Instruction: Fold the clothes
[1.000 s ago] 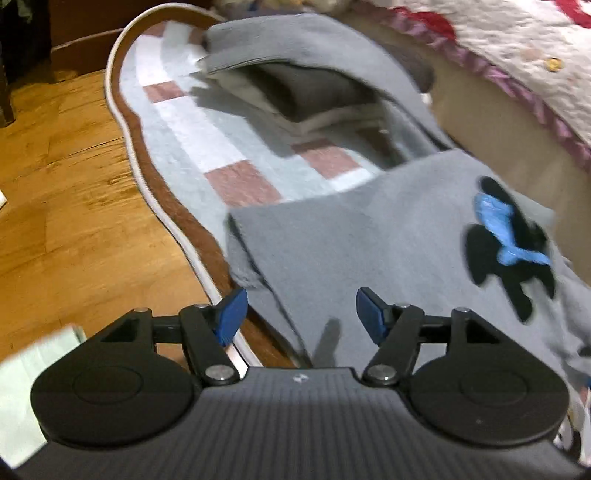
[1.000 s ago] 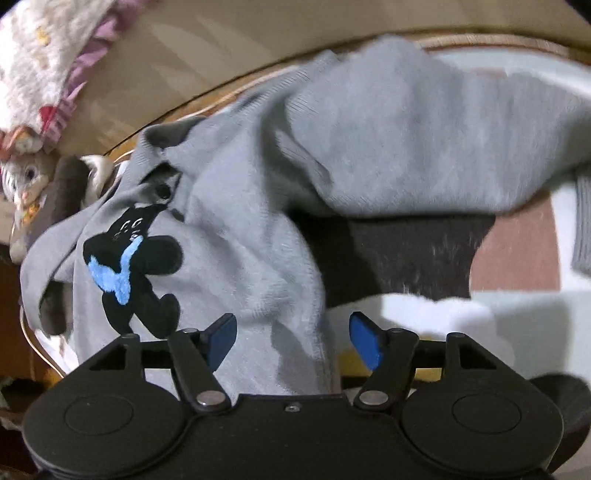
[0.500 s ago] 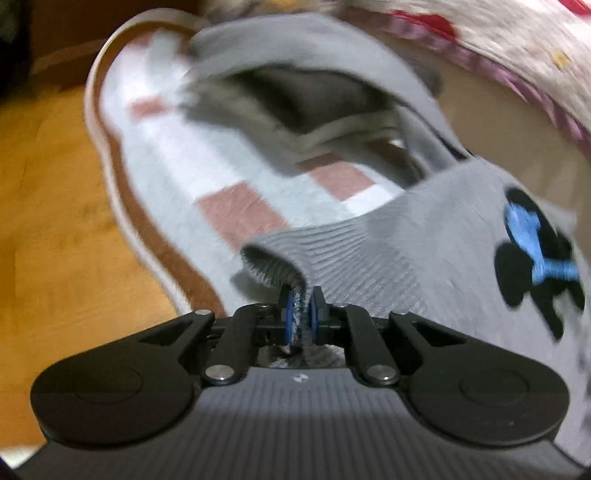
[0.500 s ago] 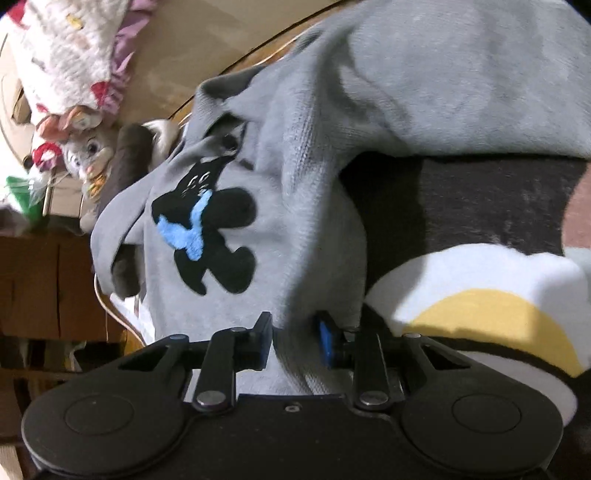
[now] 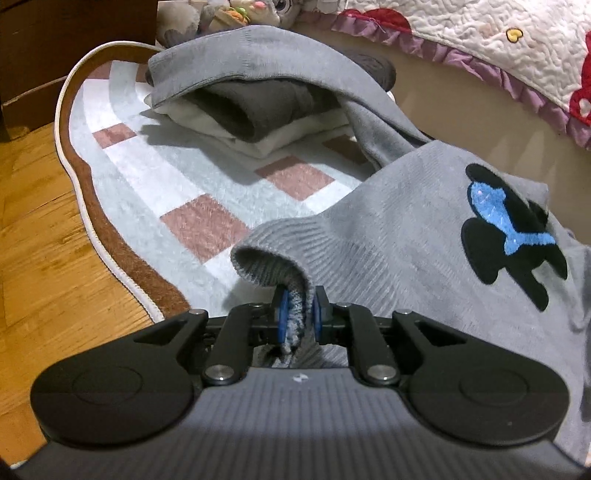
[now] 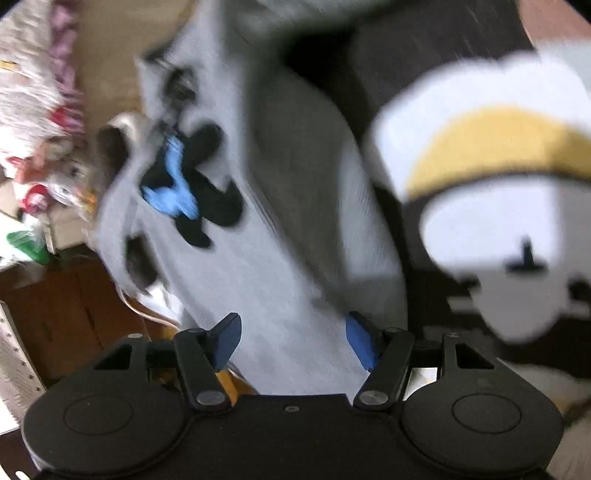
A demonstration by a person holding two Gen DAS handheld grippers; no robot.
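A grey knit sweater with a black and blue figure on its front lies on a patterned rug. My left gripper is shut on the sweater's ribbed hem corner and holds it lifted. One sleeve drapes over a pile of folded clothes. In the blurred right wrist view the sweater runs between the fingers of my right gripper, which is open.
A stack of folded clothes sits at the rug's far end. Wooden floor lies to the left. A bed with a quilted cover stands to the right. Stuffed toys sit at the back. The rug's cartoon pattern shows on the right.
My left gripper closed on the sweater's hem and lifted it. My right gripper closed on the sweater half a second ago and has now opened, moving fast.
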